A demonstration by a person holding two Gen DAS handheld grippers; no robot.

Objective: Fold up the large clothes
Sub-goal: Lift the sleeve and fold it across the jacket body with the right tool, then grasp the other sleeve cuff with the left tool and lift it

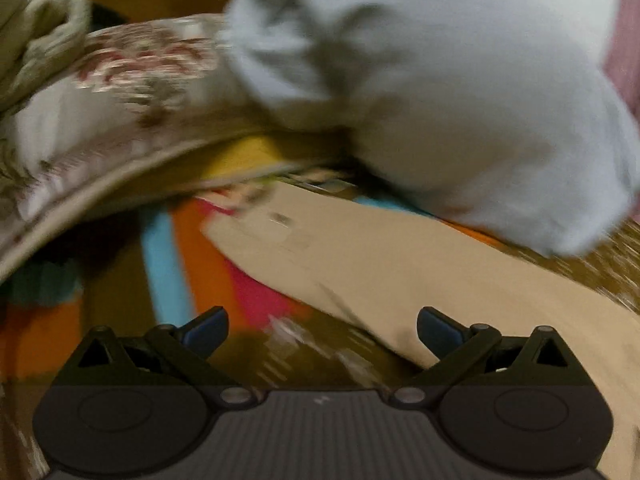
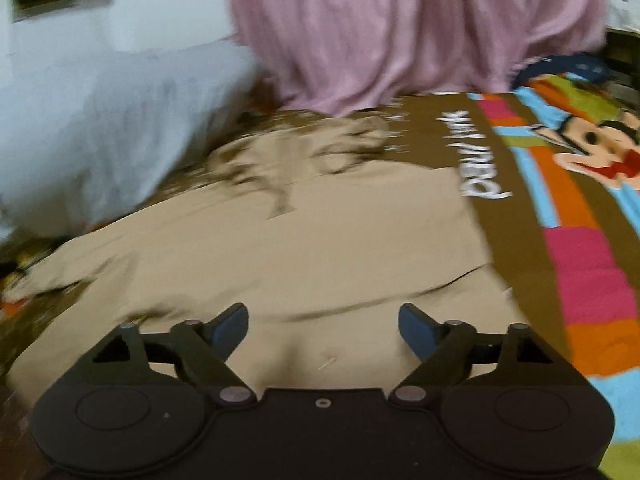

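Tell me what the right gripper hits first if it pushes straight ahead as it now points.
Most likely the flat tan garment lying just beyond the open right gripper. The hanging pink curtain stands farther along the same line, though blur leaves depth uncertain.

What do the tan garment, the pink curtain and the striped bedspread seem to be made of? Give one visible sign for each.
Tan garment: probably a plain woven cloth, matte; it lies flat with soft creases.
Pink curtain: likely a light fabric with a slight sheen; it hangs in narrow vertical folds.
Striped bedspread: looks like printed cloth, matte, with flat colour bands and a cartoon face. Blur hides any weave.
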